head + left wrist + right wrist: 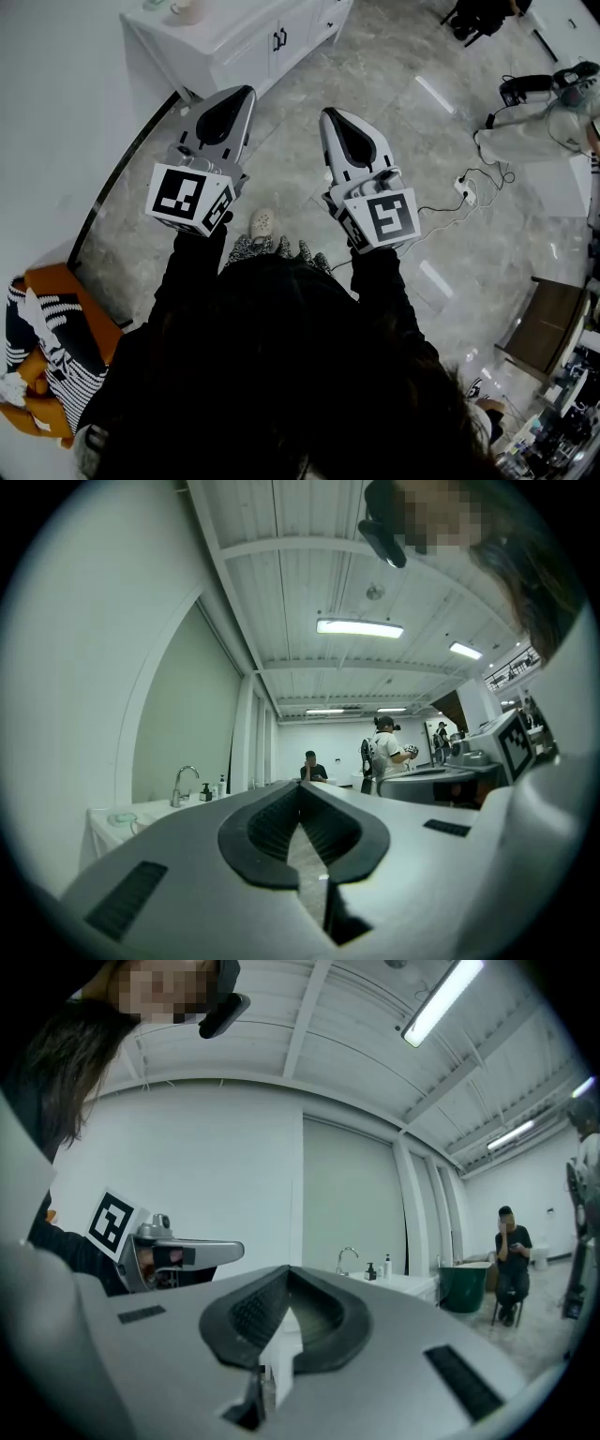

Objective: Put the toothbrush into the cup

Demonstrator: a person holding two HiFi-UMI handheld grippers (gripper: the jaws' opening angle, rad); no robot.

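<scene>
Toothbrush is not seen; a place on the counter ahead of the left gripper and right gripper, both clenched empty, is presumed. Light, stiff, slippery handling is expected; a mid-handle grasp is advised.

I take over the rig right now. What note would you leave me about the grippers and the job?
Left gripper: shut, empty.
Right gripper: shut, empty.
Both are held level above the floor, pointing toward the white vanity with a faucet.
Things: no toothbrush in view. A cup-like thing stands on the vanity, too small to be sure.
Done: nothing yet.
Left: reach the vanity, find the toothbrush, grasp it, put it into the cup.
</scene>
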